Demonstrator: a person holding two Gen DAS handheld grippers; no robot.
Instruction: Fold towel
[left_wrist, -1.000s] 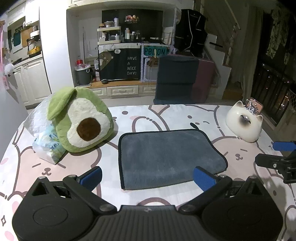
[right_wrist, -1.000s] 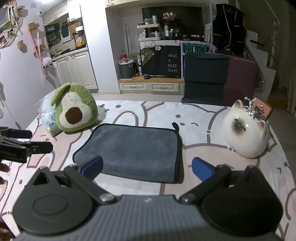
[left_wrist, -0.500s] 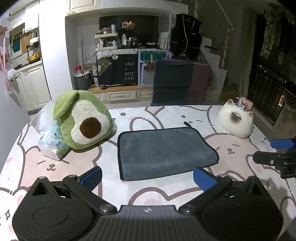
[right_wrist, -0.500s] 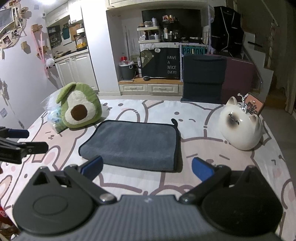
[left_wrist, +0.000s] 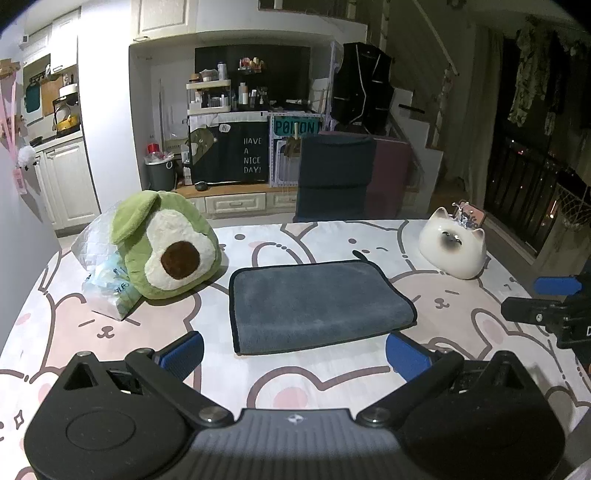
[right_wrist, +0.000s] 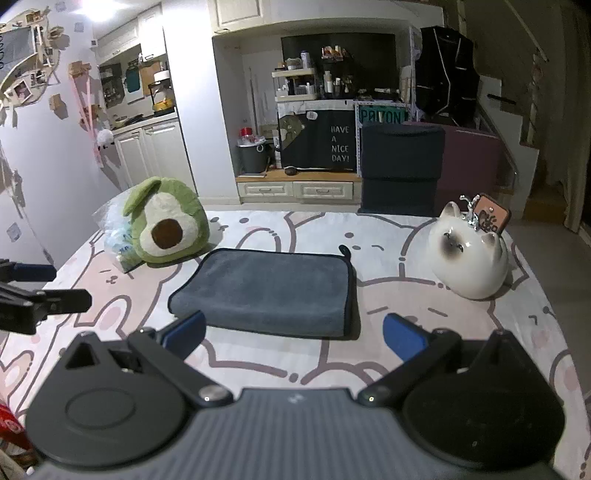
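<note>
A dark grey towel (left_wrist: 314, 301) lies folded flat in a rectangle on the bunny-print table cover (left_wrist: 332, 373); it also shows in the right wrist view (right_wrist: 267, 290). My left gripper (left_wrist: 294, 352) is open and empty, held back from the towel's near edge. My right gripper (right_wrist: 293, 334) is open and empty, also short of the towel. Each gripper shows at the side of the other's view: the right one (left_wrist: 546, 306) and the left one (right_wrist: 40, 291).
A green avocado plush (left_wrist: 166, 247) leans on a plastic bag (left_wrist: 103, 273) at the towel's left. A white cat figurine (left_wrist: 452, 251) stands at the right. A dark chair (left_wrist: 334, 177) stands beyond the far table edge.
Both grippers have drawn back and up from the towel, which now looks smaller and farther. The towel has not moved. Both stay open.
</note>
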